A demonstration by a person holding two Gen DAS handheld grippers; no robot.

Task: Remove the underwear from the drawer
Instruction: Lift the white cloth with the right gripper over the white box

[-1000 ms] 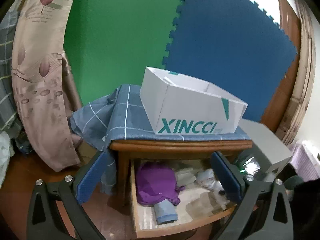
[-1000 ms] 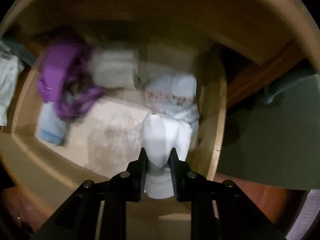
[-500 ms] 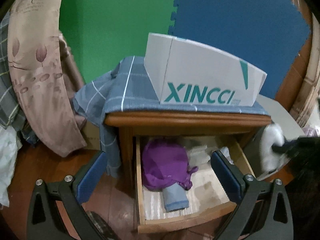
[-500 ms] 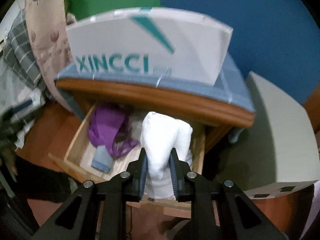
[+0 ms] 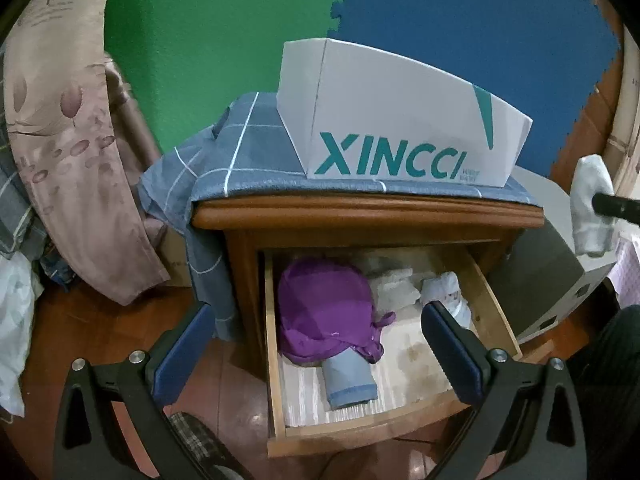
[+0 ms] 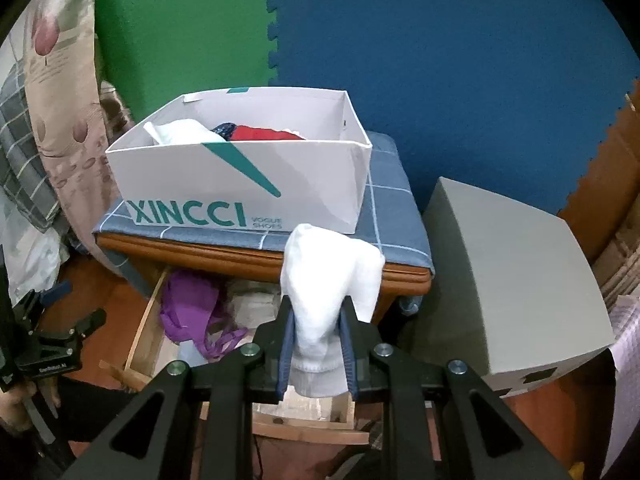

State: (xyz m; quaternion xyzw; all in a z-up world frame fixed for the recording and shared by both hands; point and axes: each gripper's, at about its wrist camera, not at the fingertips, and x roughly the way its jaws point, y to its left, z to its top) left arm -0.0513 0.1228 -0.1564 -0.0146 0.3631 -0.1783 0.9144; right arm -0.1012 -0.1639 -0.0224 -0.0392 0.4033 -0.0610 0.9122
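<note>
The wooden drawer (image 5: 276,344) of the nightstand stands pulled open; it also shows in the right wrist view (image 6: 138,336). Inside lie a purple garment (image 5: 324,312), a rolled blue-grey piece (image 5: 348,380) and white folded pieces (image 5: 394,290). My right gripper (image 6: 316,328) is shut on a white folded piece of underwear (image 6: 328,280), held in the air above the drawer's right end, below the front of the white XINCCI box (image 6: 240,184). It shows at the right edge of the left wrist view (image 5: 590,208). My left gripper (image 5: 316,352) is open and empty in front of the drawer.
The box on the blue checked cloth (image 5: 248,152) holds white and red clothes (image 6: 256,133). A grey cabinet (image 6: 512,280) stands right of the nightstand. Patterned fabric (image 5: 68,140) hangs at the left. Green and blue foam mats cover the wall behind.
My right gripper has lifted the white piece out of the drawer and up to nightstand-top height. My left gripper has drawn back a little and stays open.
</note>
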